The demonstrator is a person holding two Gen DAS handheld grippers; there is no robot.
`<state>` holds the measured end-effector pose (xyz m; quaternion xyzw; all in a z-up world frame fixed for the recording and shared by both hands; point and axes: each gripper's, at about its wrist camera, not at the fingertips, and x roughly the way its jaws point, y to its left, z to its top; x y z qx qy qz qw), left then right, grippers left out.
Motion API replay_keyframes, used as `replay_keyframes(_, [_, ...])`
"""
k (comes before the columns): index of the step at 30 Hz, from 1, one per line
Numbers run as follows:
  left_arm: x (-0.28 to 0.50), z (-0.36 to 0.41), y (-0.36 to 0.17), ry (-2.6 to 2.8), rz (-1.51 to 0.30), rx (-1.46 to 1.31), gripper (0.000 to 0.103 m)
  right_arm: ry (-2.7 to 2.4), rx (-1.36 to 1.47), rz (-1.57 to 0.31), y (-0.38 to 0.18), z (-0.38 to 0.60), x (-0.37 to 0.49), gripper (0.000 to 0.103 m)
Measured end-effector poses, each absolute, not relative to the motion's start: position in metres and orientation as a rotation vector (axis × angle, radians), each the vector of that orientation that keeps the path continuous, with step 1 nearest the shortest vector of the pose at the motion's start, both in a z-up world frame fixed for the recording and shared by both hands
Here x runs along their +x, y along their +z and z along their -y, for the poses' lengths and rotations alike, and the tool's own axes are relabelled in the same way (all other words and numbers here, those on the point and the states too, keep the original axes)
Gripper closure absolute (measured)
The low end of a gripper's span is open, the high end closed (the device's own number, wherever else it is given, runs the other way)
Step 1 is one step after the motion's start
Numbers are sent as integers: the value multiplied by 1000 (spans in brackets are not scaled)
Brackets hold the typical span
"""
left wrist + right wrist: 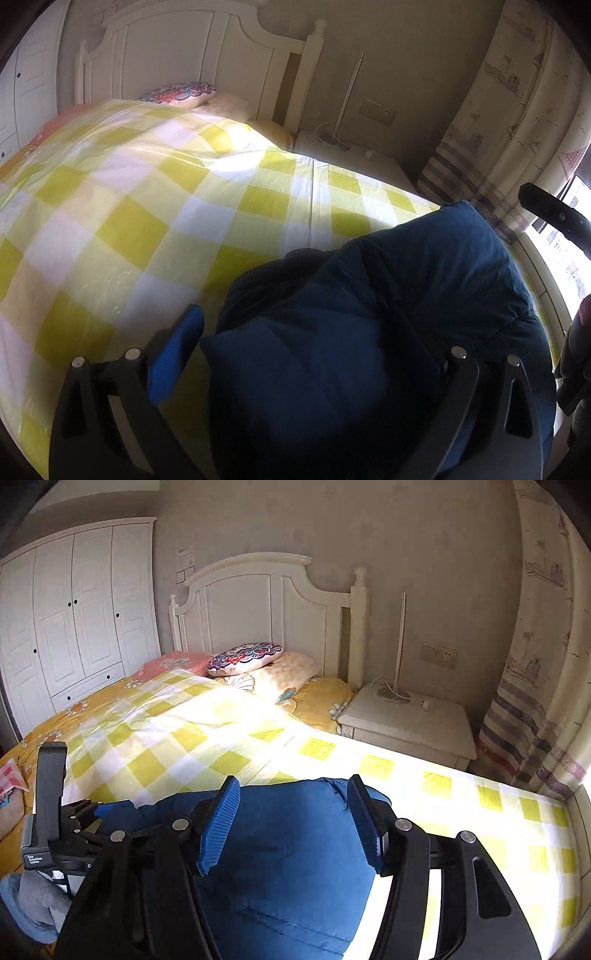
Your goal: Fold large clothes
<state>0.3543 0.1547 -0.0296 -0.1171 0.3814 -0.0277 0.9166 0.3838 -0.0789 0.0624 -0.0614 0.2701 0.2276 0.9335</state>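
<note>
Jacket point(369, 314), dark blue and puffy with stitched quilting, lies bunched in a thick heap near the edge of the bed point(147, 221), on its yellow-and-white checked cover. My left claw point(314, 354) is spread wide around the heap, gripping nothing. My right claw point(291, 823) hovers half open above the fabric, its blue ribbed pads point(218, 827) clear of it.

Where things lie around the bed

We see the jacket point(288, 853) lying on the bed point(461, 794) at its near edge; the pillows point(245, 659) rest at the bed's far end against the headboard point(266, 605), the nightstand point(410, 720) stands just right of the bed, the wardrobe point(74, 616) left of it.
</note>
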Motion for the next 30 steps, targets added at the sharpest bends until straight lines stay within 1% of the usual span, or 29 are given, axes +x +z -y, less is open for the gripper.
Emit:
replay_keyframes(2, [354, -155, -30, -57, -785, -240, 3, 509, -154, -644, 39, 59, 411, 48])
replay_keyframes(4, [354, -157, -30, -46, -786, -240, 3, 458, -282, -814, -5, 38, 439, 48])
replay_keyframes(6, [355, -157, -33, -43, -796, -230, 3, 463, -264, -865, -20, 37, 446, 47])
replay_keyframes(11, [354, -160, -35, -54, -794, -247, 2, 445, -366, -865, -12, 32, 441, 47])
replay_keyframes(15, [354, -162, -36, -58, -792, -257, 2, 394, -283, -786, 14, 38, 449, 47])
replay_keyframes(17, [354, -163, -36, -60, -794, -264, 2, 373, -292, -822, 0, 34, 457, 47])
replay_keyframes(19, [356, -164, -38, -57, -805, -269, 2, 360, -352, -919, -36, 26, 468, 46])
replay_keyframes(21, [358, -166, -40, -64, -814, -280, 2, 357, -316, -920, -38, 29, 469, 46])
replay_keyframes(25, [355, -169, -41, -83, -814, -297, 2, 327, -364, -833, -24, 28, 448, 43])
replay_keyframes(27, [351, -173, -42, -95, -823, -305, 2, 365, -292, -795, -11, 42, 427, 42])
replay_keyframes(29, [344, -174, -43, -95, -814, -291, 2, 426, -149, -780, -1, 66, 406, 25])
replay_keyframes(30, [341, -174, -43, -91, -810, -286, 2, 430, -105, -775, 2, 77, 395, 15])
